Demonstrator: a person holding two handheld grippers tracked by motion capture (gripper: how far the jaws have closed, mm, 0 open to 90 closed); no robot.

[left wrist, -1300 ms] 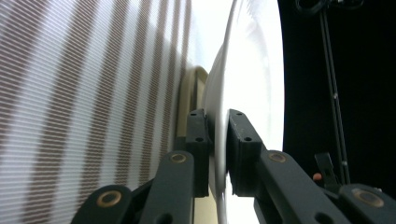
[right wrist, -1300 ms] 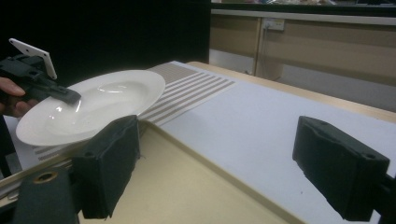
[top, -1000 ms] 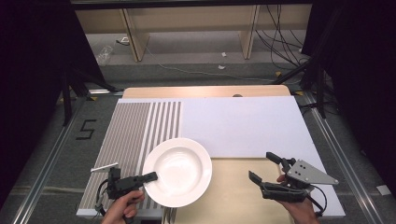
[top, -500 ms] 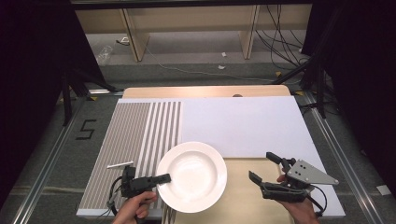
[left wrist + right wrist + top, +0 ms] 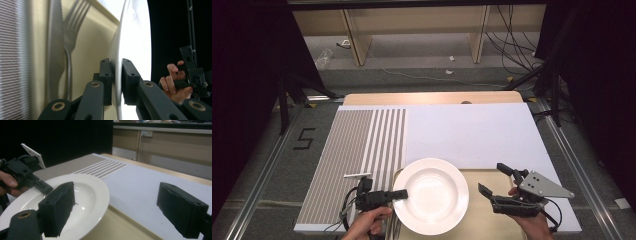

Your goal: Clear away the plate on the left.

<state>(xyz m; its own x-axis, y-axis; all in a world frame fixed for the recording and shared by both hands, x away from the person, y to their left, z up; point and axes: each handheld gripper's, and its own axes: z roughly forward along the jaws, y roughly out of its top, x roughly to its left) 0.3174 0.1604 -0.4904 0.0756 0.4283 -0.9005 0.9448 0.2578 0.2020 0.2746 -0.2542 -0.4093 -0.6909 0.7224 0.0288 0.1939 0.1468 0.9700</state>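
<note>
Here the left hand-held gripper (image 5: 401,193) clamps the white plate's (image 5: 432,200) rim; right hand-held gripper (image 5: 493,178) wide.

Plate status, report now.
Left gripper shut on white plate rim. Right gripper open, beside plate. Fork and knife lie under plate's left edge.

Glossy white plate (image 5: 432,196) pinched in my left claw (image 5: 398,194), matt surfaces all round.

Plate looks like smooth glazed ceramic, shiny with soft reflections; my left claw's jaws are matt black plastic with brass-coloured pivot pins, and my right claw (image 5: 493,180) is the same plastic with a dull grey metal plate on top. Fork (image 5: 71,37) and knife (image 5: 54,45) are polished metal. Placemat (image 5: 357,150) looks like matt ribbed cloth, the white sheet (image 5: 472,135) smooth matt, the table (image 5: 427,98) light wood, satin.
</note>
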